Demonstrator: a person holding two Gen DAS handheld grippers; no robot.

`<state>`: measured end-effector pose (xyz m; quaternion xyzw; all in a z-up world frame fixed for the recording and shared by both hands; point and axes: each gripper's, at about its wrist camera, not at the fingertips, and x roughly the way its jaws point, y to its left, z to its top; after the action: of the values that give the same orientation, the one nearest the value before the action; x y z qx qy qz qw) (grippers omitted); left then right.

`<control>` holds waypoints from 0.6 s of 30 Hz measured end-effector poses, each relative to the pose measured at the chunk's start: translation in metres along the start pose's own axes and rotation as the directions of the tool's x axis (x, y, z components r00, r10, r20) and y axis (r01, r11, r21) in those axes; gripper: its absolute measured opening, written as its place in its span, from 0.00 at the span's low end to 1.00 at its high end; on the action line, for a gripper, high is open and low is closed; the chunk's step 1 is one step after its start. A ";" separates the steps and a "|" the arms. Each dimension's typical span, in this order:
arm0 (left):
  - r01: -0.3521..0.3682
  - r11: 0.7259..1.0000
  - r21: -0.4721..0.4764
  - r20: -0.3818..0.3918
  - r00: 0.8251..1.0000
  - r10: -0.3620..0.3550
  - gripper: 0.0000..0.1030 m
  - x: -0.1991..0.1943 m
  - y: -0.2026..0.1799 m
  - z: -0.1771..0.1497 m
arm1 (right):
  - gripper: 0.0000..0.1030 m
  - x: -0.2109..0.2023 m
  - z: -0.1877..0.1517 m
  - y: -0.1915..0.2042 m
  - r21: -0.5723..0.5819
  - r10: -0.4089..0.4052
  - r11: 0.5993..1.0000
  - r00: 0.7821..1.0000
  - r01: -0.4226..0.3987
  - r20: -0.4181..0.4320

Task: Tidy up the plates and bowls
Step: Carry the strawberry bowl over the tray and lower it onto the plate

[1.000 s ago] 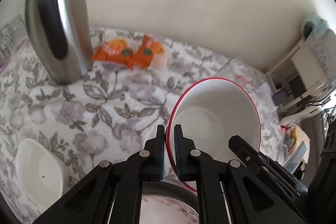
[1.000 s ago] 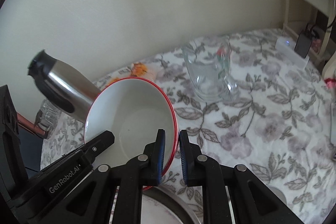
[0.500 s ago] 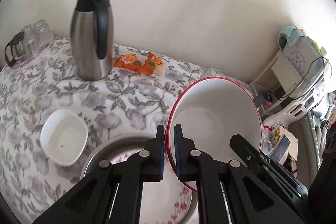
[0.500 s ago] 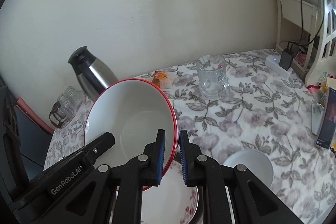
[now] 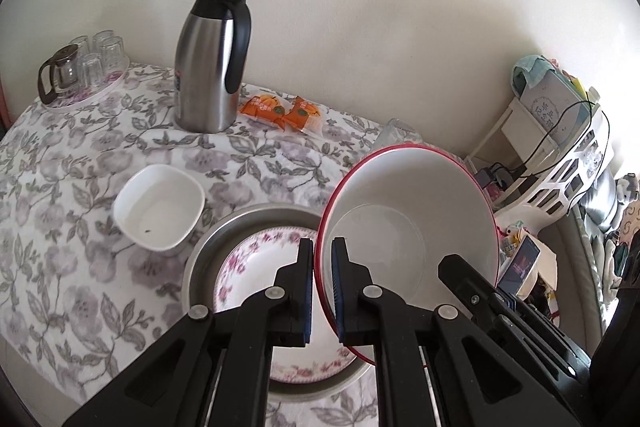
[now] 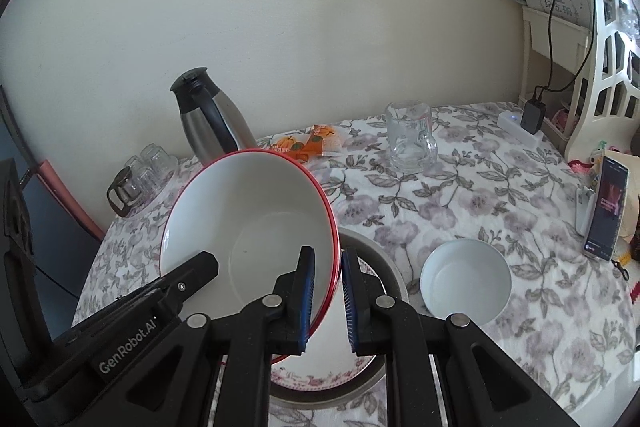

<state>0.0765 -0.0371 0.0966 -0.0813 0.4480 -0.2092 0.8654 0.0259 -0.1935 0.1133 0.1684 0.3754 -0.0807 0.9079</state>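
Red-rimmed bowl (image 5: 416, 227): rigid, glazed, breakable, likely slippery. I hold it tilted above the floral plate (image 5: 256, 267) near the table's front edge, left gripper (image 5: 321, 291) and right gripper (image 6: 327, 301) pinching opposite rims.

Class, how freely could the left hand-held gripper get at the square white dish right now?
Probably not freely: the left hand-held gripper is shut on the red-rimmed bowl, shared with the right hand-held gripper. The square white dish itself sits uncovered.

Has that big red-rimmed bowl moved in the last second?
Yes. The red-rimmed bowl has pulled back and up from the steel flask, and is now above the floral plate.
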 end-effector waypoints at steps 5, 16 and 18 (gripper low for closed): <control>-0.002 1.000 -0.019 0.001 1.000 0.002 0.08 -0.005 0.011 -0.012 | 0.15 0.003 -0.014 0.004 0.008 0.009 1.000 1.000 -0.009 -0.021; -0.010 0.996 -0.092 -0.042 0.999 0.006 0.10 0.009 0.035 -0.023 | 0.15 0.029 -0.026 0.010 0.025 0.011 1.000 0.996 -0.009 -0.085; -0.018 0.995 -0.103 -0.047 0.999 0.013 0.10 0.010 0.038 -0.024 | 0.15 0.034 -0.029 0.011 0.027 0.012 1.000 0.995 -0.009 -0.100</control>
<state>0.0738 -0.0060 0.0623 -0.1177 0.4786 -0.1808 0.8511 0.0343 -0.1733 0.0727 0.1863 0.4185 -0.0725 0.8859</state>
